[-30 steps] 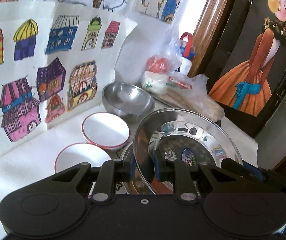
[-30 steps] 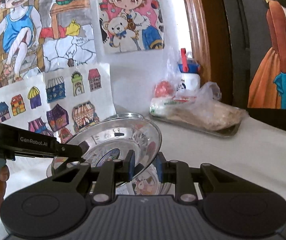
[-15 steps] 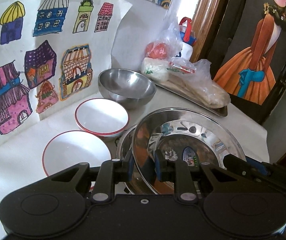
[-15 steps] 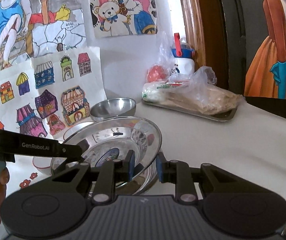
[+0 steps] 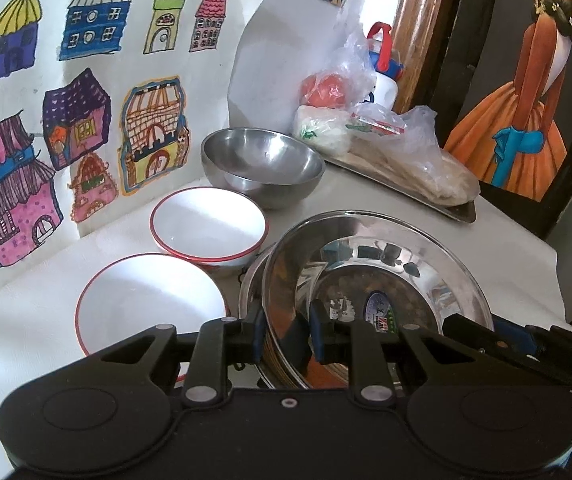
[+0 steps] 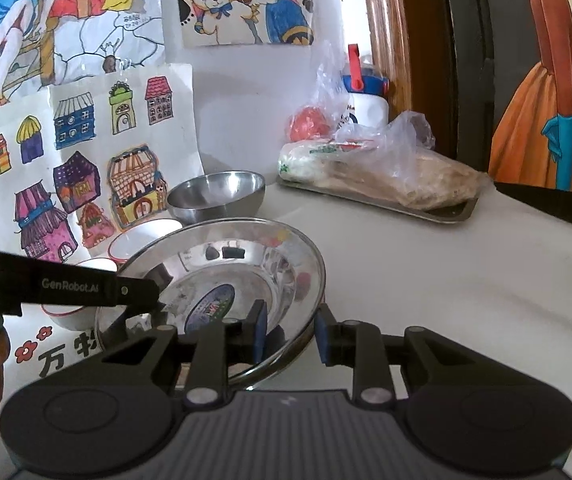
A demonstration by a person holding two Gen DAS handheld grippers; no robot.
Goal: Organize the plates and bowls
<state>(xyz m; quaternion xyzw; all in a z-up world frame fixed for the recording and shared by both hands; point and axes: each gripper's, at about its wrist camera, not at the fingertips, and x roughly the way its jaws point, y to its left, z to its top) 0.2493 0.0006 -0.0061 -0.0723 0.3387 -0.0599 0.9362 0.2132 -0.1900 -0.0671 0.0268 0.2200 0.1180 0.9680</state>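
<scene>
Worktop (image 6: 466, 280) covered in white cloth. White wall (image 6: 246, 120) behind carries children's drawings: a sheet of coloured houses (image 5: 86, 100) and a teddy-bear picture (image 6: 242, 0). Wooden frame (image 6: 386, 40) stands right of them, beside a painting of an orange-gowned figure (image 5: 526, 120). Bright, even light.

We find open tabletop (image 6: 466, 280) at right; bowls (image 5: 210, 228) and a tray (image 6: 446, 212) crowd left and rear.
</scene>
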